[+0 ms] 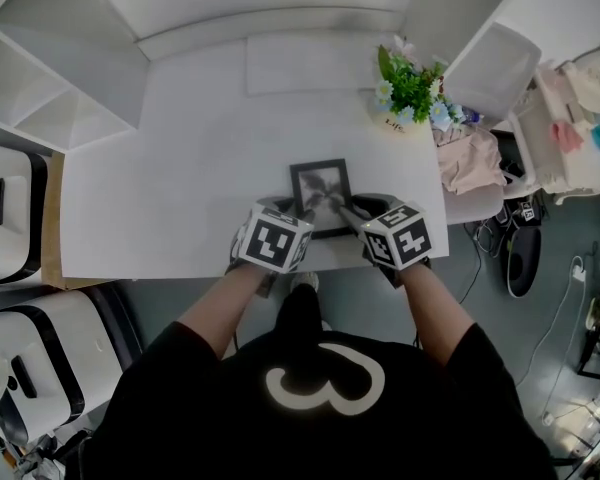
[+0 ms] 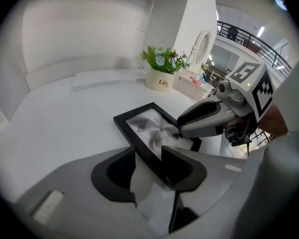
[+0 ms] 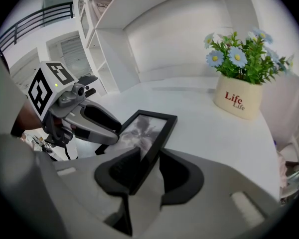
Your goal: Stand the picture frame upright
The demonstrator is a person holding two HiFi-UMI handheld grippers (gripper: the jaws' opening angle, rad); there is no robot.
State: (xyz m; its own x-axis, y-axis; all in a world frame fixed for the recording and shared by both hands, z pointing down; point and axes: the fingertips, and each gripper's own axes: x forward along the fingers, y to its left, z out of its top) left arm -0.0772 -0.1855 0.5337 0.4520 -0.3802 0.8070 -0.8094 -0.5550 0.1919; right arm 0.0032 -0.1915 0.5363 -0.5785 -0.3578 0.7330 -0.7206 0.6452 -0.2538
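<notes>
White bench (image 1: 180, 168), centre: picture frame (image 1: 320, 183) lies flat; your left gripper (image 1: 300, 211) and right gripper (image 1: 346, 211) straddle its sides, jaws released, apparently poised to raise it.

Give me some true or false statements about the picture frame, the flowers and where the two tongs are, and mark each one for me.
1. The picture frame stands upright. False: it lies face up on the table.
2. The frame is black. True.
3. The left tongs grip the pot of flowers. False: the pot stands further back on the table with nothing touching it, and the left tongs are at the frame's edge.
4. The right tongs have an edge of the frame between their open jaws. True.
5. The pot has the word Life printed on it. True.
</notes>
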